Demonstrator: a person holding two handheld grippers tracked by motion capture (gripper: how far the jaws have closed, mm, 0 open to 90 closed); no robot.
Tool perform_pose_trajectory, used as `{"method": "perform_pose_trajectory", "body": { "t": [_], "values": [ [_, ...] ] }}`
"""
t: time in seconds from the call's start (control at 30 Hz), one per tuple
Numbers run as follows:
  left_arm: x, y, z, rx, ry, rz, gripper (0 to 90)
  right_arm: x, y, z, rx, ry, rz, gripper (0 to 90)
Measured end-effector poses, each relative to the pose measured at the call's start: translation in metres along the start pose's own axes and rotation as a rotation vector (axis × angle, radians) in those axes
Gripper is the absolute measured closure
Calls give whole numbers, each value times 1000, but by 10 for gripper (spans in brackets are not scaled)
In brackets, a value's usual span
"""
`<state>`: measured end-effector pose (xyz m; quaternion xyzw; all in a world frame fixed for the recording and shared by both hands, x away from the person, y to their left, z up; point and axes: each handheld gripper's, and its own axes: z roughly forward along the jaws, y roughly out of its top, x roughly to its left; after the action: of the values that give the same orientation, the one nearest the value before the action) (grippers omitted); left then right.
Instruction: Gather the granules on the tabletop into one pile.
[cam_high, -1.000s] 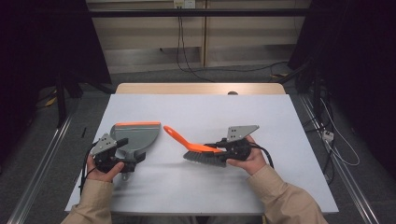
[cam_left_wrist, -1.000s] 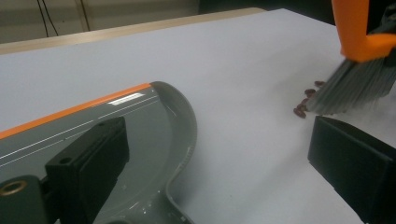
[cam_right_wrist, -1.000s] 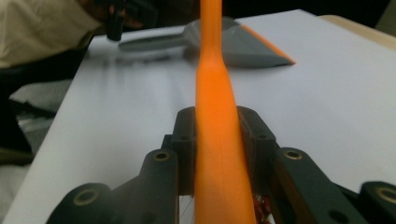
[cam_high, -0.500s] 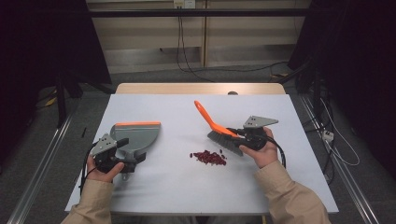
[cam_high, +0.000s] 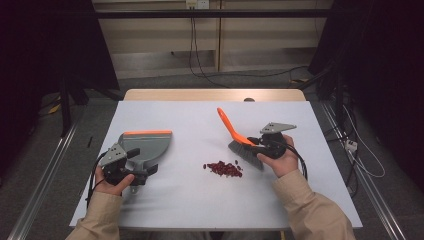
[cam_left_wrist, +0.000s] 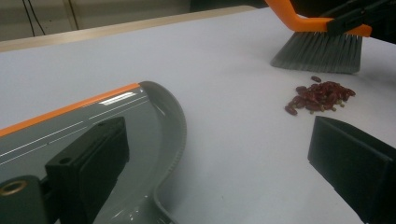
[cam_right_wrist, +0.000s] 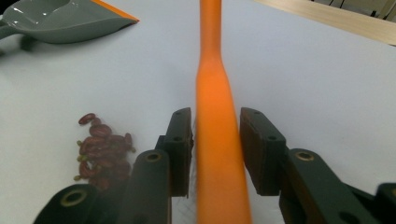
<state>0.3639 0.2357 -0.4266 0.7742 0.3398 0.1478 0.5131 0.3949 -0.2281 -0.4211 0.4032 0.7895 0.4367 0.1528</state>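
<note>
A grey dustpan (cam_high: 146, 146) with an orange front lip lies flat on the white table at the left. My left gripper (cam_high: 142, 168) sits over its rear, jaws wide open; one jaw hovers above the dustpan (cam_left_wrist: 140, 140) in the left gripper view (cam_left_wrist: 219, 158). My right gripper (cam_high: 256, 143) is shut on the orange handle of a hand brush (cam_high: 235, 134), whose grey bristles (cam_high: 246, 156) hang just right of a small pile of red beans (cam_high: 223, 168). The handle (cam_right_wrist: 214, 93) runs up between the jaws of my right gripper (cam_right_wrist: 215, 140), with the beans (cam_right_wrist: 100, 151) lower left.
The white tabletop (cam_high: 200, 200) has a wooden strip (cam_high: 215, 95) along its far edge. Beyond it are dark floor, cables and black stands. A metal rail (cam_high: 45, 190) runs along the left side.
The right gripper has carried the brush from the table's middle to the right and tilted it up, which uncovered the bean pile. The left gripper and dustpan have stayed put.
</note>
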Motion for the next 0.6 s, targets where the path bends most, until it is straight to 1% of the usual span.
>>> {"method": "perform_pose_trajectory", "body": {
  "t": [0.03, 0.07, 0.1, 0.17, 0.2, 0.27, 0.33, 0.37, 0.4, 0.43, 0.47, 0.5, 0.57, 0.6],
  "values": [
    [0, 0, 0, 5, 0, 11, 52, 1, 3, 0, 15, 1, -1, 652],
    [-1, 0, 1, 2, -5, 3, 52, 2, 7, 1, 36, -8, -8, 664],
    [-1, 0, 1, 2, -6, 4, 52, 4, 11, 3, 71, -12, -18, 669],
    [-2, 0, 2, -2, -8, 4, 52, 6, 17, 5, 112, -13, -6, 679],
    [-2, 0, 1, 1, -10, 8, 52, 8, 20, 6, 144, -18, -2, 682],
    [-2, 0, 2, 4, -14, 9, 52, 10, 26, 9, 204, -41, -23, 684],
    [-2, 0, 2, 3, -17, 5, 52, 12, 29, 12, 253, -52, -4, 692],
    [-2, 0, 2, 1, -18, 5, 52, 13, 31, 14, 282, -63, -2, 704],
    [-2, 0, 2, -1, -19, 4, 52, 14, 32, 16, 292, -69, -9, 712],
    [-2, 0, 2, -6, -19, 0, 52, 14, 33, 16, 300, -79, 12, 713],
    [-2, 0, 2, -5, -19, 0, 52, 14, 34, 16, 304, -88, 22, 714],
    [-2, 0, 2, -5, -21, 0, 52, 14, 34, 16, 300, -88, 35, 714],
    [-2, 0, 1, -6, -17, -5, 52, 14, 34, 16, 282, -96, 79, 715],
    [-1, 0, 1, -5, -17, -2, 52, 15, 34, 15, 265, -101, 97, 715]
  ]
}}
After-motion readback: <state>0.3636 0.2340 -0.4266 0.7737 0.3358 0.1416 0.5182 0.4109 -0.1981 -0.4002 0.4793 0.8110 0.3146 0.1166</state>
